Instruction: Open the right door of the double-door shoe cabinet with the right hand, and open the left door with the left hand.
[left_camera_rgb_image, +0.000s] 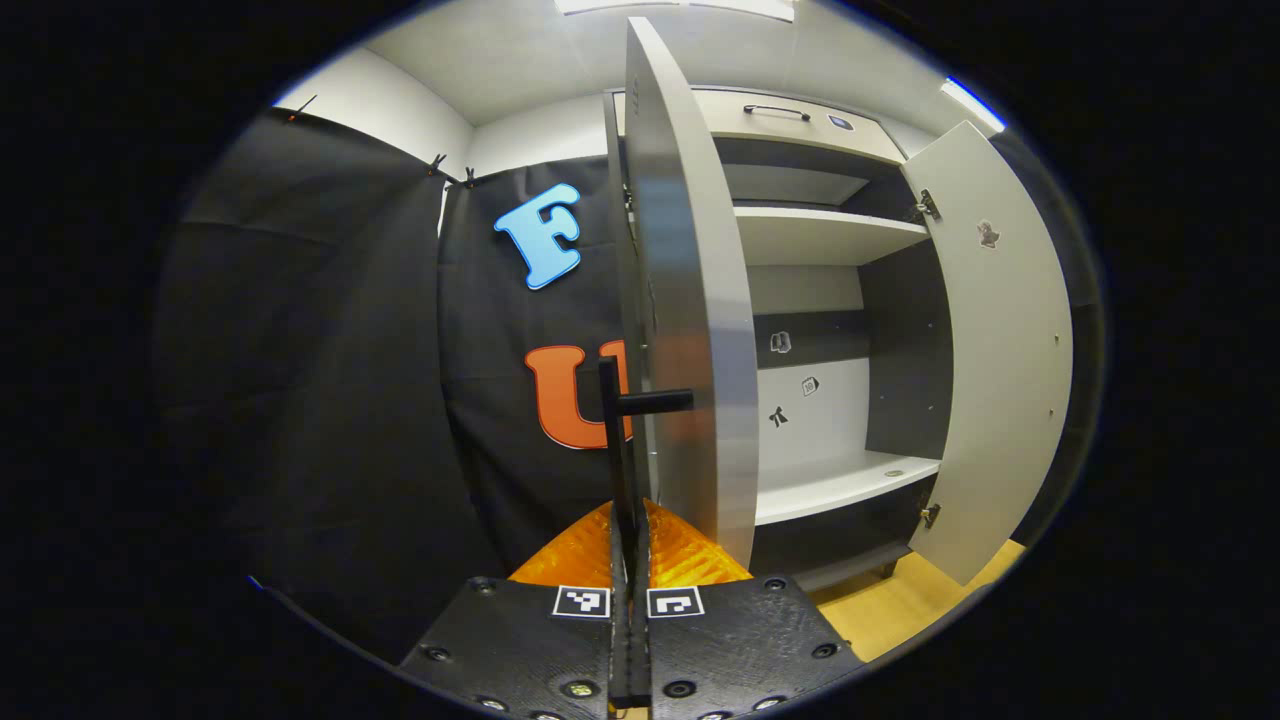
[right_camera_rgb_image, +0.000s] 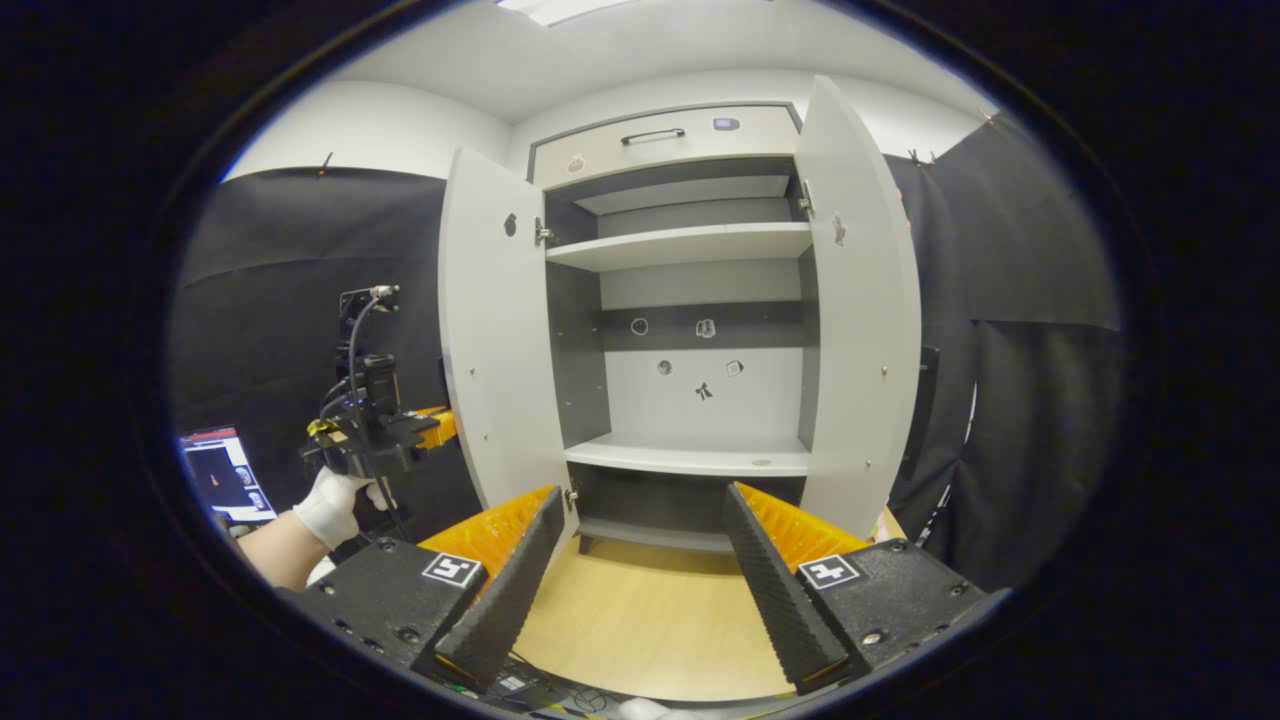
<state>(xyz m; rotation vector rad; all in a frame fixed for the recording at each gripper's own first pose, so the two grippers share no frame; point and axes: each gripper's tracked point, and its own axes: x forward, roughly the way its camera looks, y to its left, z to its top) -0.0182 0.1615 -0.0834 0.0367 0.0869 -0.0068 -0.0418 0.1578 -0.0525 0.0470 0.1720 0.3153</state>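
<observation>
The white shoe cabinet (right_camera_rgb_image: 690, 240) stands with both doors swung wide, its shelves bare. In the left gripper view the left door (left_camera_rgb_image: 690, 300) shows nearly edge-on, and my left gripper (left_camera_rgb_image: 630, 545) is shut on its black bar handle (left_camera_rgb_image: 612, 430), which runs up between the pads. The right door (left_camera_rgb_image: 1000, 350) hangs open beyond it. In the right gripper view my right gripper (right_camera_rgb_image: 642, 495) is open and holds nothing, a short way back from the cabinet's lower shelf. The left door (right_camera_rgb_image: 490, 340) and right door (right_camera_rgb_image: 860, 330) flank it. The left gripper (right_camera_rgb_image: 375, 430) sits behind the left door, held by a gloved hand (right_camera_rgb_image: 335, 505).
A drawer with a dark handle (right_camera_rgb_image: 652, 134) tops the cabinet. Small stickers dot the back panel (right_camera_rgb_image: 700, 390). Wooden floor (right_camera_rgb_image: 640, 620) lies in front. A lit screen (right_camera_rgb_image: 220, 475) stands at the far left. Black cloth walls close in both sides.
</observation>
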